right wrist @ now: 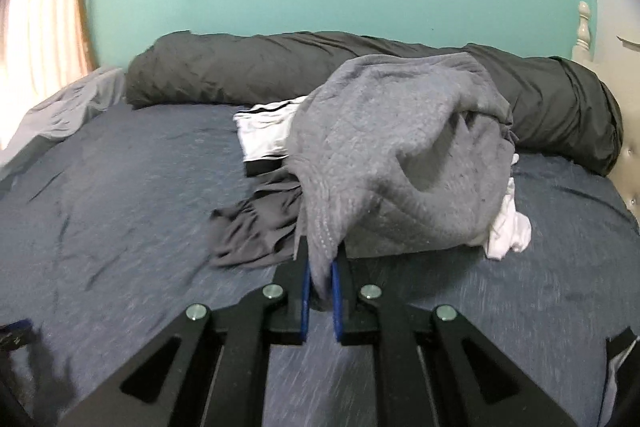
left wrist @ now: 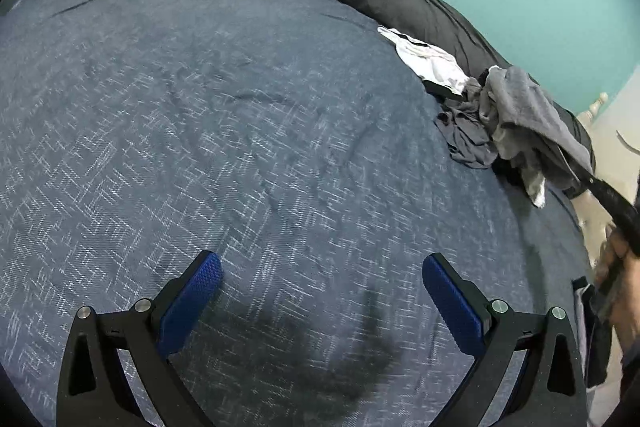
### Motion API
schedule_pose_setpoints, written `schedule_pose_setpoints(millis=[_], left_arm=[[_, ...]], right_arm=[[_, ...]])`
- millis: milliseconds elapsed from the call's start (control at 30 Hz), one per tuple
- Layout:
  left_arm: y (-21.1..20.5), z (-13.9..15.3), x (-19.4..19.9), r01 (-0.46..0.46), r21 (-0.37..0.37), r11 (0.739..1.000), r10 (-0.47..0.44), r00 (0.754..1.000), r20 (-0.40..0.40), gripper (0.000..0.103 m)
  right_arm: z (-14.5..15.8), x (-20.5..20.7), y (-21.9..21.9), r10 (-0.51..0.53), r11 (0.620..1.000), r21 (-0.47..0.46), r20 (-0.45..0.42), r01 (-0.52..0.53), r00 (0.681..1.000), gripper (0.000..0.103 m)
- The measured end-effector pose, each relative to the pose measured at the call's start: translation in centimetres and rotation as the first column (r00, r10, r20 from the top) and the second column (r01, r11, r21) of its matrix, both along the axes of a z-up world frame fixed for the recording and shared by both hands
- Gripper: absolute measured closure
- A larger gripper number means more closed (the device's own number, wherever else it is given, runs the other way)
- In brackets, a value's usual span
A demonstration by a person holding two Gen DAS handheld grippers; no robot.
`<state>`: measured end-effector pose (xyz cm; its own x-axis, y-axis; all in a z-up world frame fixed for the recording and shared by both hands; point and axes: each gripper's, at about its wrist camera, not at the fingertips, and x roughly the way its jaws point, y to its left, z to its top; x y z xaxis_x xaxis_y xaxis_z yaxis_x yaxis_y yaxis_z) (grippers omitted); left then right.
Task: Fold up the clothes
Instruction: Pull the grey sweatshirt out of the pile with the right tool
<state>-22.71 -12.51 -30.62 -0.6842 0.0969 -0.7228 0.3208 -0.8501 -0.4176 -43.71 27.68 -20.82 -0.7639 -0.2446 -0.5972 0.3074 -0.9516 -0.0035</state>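
The right gripper (right wrist: 320, 279) has its fingers clamped together on a hem or edge of the grey sweatshirt (right wrist: 400, 147), a fold of cloth pinched between the blue pads. The garment runs away from the fingers, up and ahead toward the dark rolled duvet (right wrist: 240, 67) along the far side of the bed (right wrist: 120, 187); its bulk is lifted and draped rather than flat, and its far end sits on or against the clothes pile. That pile lies near the duvet and includes a dark grey garment (right wrist: 252, 235) to the left of the sweatshirt, a white garment with black stripes (right wrist: 264, 131) behind it and a white item (right wrist: 510, 227) to its right. In the left wrist view the sweatshirt (left wrist: 528, 119) appears at the far right, stretched toward the right gripper (left wrist: 592, 183), which is blurred there. The left gripper (left wrist: 322, 291) has its fingers wide apart with nothing between them, poised over bare bedspread, well apart from the pile. The deciding relation: the garment lies to the right of and beyond the left gripper, with open bedspread between, so the right hand is the nearer and already engaged. Judgement: the garment is being drawn out of the pile for spreading. Which part of it is gripped, probably a hem or cuff, cannot be confirmed from these views.
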Motion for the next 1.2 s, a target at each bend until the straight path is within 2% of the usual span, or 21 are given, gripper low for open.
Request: schedule_pose_setpoints(millis=[133,400,567,733,833,967,1100,1200], left_arm=[[0.0,1.4,0.5,-0.004,0.021,1.0,0.005,1.0,-0.03,0.0],[1.3,3.7,1.8,0.027,0.014,1.0,-0.026,0.997,-0.066,0.0],[2.6,4.4,3.9,0.053,0.01,0.999,-0.052,0.996,-0.069,0.0],[3.4,5.5,6.8,0.071,-0.002,0.997,-0.071,0.994,-0.081,0.0],[3.6,6.1,9.0,0.063,-0.008,0.998,-0.063,0.993,-0.098,0.0],[3.8,5.8,11.3,0.052,0.011,0.999,-0.051,0.994,-0.096,0.0],[4.7,5.1,11.6,0.083,-0.009,0.996,-0.084,0.992,-0.093,0.0],[5.2,4.4,11.2,0.111,-0.013,0.994,-0.112,0.99,-0.09,0.0]], right_arm=[[0.7,4.5,-0.3,0.041,0.999,-0.026,0.011,-0.041,0.999,0.095],[1.2,14.5,-0.9,0.111,0.989,-0.104,0.041,-0.106,0.993,0.095],[1.0,20.5,-2.1,0.175,0.972,-0.172,0.066,-0.161,0.982,0.095],[0.9,26.6,-5.3,0.268,0.941,-0.238,0.093,-0.24,0.959,0.095],[0.5,28.9,-5.7,0.273,0.912,-0.342,0.099,-0.225,0.957,0.095],[-0.3,30.7,-6.4,0.293,0.905,-0.354,0.113,-0.237,0.949,0.095],[-2.8,30.5,-4.7,0.233,0.903,-0.409,0.201,-0.135,0.951,0.095],[-5.0,30.1,-4.3,0.166,0.918,-0.393,0.267,-0.05,0.949,0.092]])
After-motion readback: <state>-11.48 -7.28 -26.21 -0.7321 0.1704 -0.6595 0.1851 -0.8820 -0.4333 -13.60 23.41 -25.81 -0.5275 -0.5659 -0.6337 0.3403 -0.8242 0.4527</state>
